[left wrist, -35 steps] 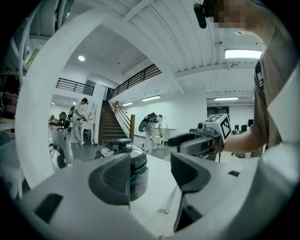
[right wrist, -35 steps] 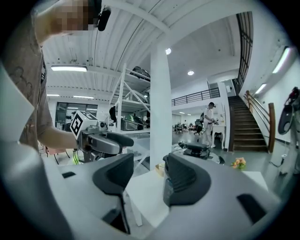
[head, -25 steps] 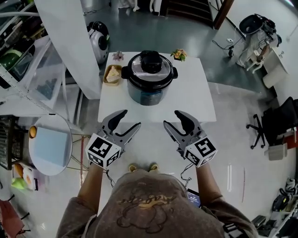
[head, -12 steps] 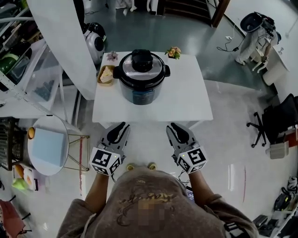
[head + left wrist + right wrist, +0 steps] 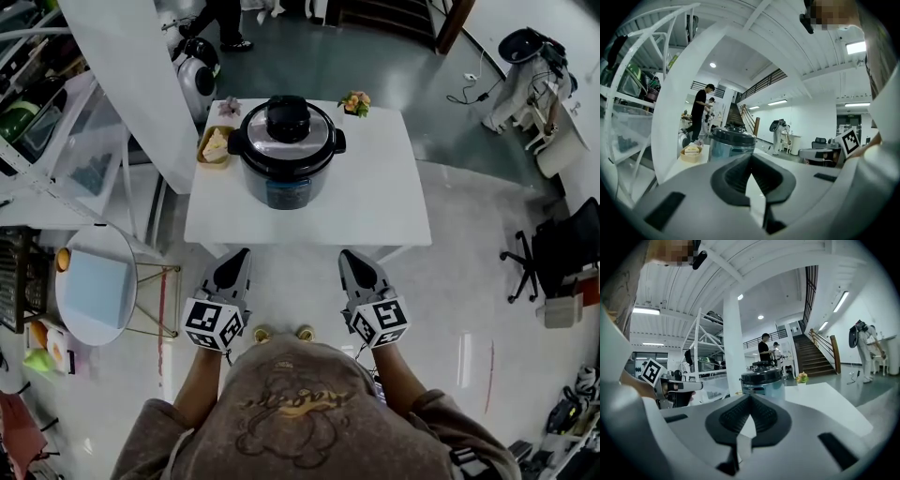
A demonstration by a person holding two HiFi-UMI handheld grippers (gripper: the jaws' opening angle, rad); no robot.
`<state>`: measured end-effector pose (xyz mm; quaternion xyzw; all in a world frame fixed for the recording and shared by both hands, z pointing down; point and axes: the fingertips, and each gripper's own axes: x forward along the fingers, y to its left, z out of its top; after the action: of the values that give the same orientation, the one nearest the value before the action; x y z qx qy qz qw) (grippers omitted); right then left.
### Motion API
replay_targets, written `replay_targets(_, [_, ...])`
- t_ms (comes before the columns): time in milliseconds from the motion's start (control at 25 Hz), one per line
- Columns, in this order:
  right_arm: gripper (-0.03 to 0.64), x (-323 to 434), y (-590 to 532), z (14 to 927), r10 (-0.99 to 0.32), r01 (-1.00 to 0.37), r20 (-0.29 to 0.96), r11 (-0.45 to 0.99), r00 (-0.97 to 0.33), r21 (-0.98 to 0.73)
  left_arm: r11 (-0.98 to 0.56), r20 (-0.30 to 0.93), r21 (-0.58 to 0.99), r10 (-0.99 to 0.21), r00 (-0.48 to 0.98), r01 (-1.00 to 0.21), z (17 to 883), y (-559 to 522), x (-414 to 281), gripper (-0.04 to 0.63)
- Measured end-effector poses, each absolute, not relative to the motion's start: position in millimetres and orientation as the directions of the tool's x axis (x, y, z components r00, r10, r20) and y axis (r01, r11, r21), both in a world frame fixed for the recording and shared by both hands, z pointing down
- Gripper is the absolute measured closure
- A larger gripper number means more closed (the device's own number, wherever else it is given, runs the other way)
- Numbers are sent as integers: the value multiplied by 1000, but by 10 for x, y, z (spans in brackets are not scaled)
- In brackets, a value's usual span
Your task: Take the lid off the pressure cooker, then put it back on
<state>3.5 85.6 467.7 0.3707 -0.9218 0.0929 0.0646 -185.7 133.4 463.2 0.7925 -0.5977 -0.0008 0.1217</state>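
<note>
The pressure cooker [image 5: 286,155] stands at the back of a white table [image 5: 384,202]. Its steel lid [image 5: 288,134] with a black knob is on the pot. Both grippers hang in front of the table's near edge, well short of the cooker. My left gripper [image 5: 236,256] is shut with nothing in it, and my right gripper [image 5: 352,255] is shut and empty too. In the left gripper view the cooker [image 5: 731,142] shows beyond the closed left gripper [image 5: 751,158]. The right gripper view has the cooker [image 5: 762,380] past the closed right gripper [image 5: 750,400].
A small basket of food [image 5: 216,146] sits left of the cooker, and little flower pots [image 5: 354,101] stand at the table's back corners. A white pillar [image 5: 141,84] and shelving rise at the left. A round side table [image 5: 94,286] stands lower left, an office chair [image 5: 553,253] at the right.
Both grippers' jaws have gone from wide open to shut. Both hands have dropped and drawn back toward the person, away from the table edge.
</note>
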Motion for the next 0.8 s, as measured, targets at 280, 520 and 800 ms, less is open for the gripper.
replay_targets(280, [621, 49, 803, 4674, -670, -693, 182, 709, -720, -132, -231, 134, 198, -956, 260, -953, 4548, 1272, -1863, 591])
replay_targets(520, [621, 43, 748, 4658, -668, -692, 181, 707, -722, -150, -209, 130, 223, -961, 242, -952, 4499, 1229, -1896, 591])
replay_targets(800, [621, 48, 734, 4675, -654, -679, 185, 718, -733, -151, -200, 137, 222, -963, 233, -954, 4485, 1227, -1920, 591])
